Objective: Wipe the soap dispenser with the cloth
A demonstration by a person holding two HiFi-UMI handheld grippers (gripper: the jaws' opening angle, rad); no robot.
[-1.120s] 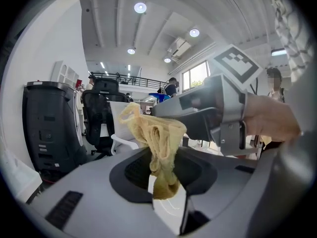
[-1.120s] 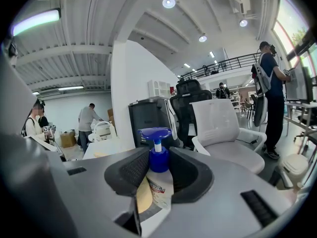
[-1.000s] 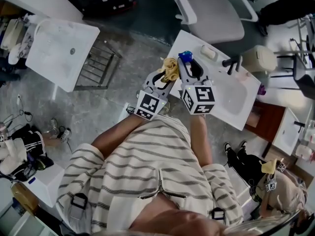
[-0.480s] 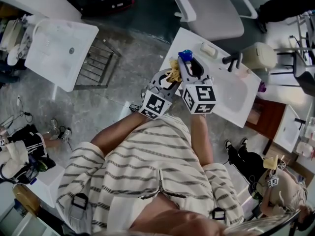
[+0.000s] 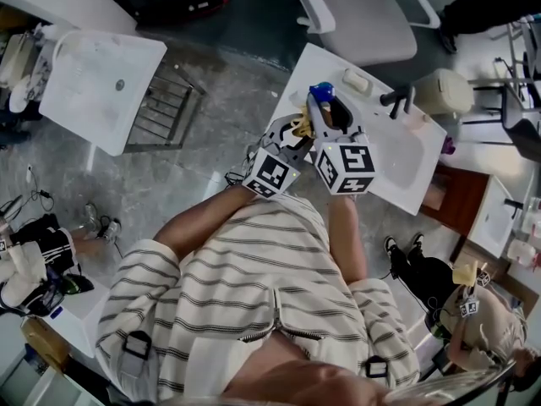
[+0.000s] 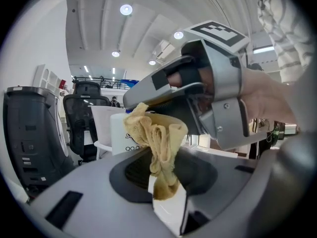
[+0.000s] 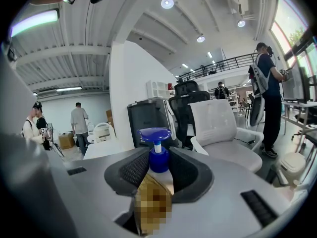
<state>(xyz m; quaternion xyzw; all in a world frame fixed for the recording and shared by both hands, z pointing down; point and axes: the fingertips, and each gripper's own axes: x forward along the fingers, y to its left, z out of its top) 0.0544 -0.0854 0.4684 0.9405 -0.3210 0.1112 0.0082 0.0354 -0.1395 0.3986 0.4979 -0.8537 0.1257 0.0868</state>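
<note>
White table (image 5: 404, 174), centre-right of the head view, with an office chair (image 5: 363, 24) beyond it at the top; neither obstructs the work. Soap dispenser (image 7: 158, 161) with a blue pump, held above the table's left edge and clenched at the body by the right claw (image 5: 328, 112): rigid plastic, probably slick, fairly light. Cloth (image 6: 156, 138), yellow, soft and limp, pinched in a bunch in the left claw (image 6: 166, 182), just left of the dispenser.

The person wears a pale short-sleeved shirt (image 5: 254, 277) with thin dark stripes, perhaps zipped. The left gripper (image 5: 297, 130) and right gripper (image 5: 326, 113) are grey, with black-and-white marker cubes (image 5: 347, 167).
</note>
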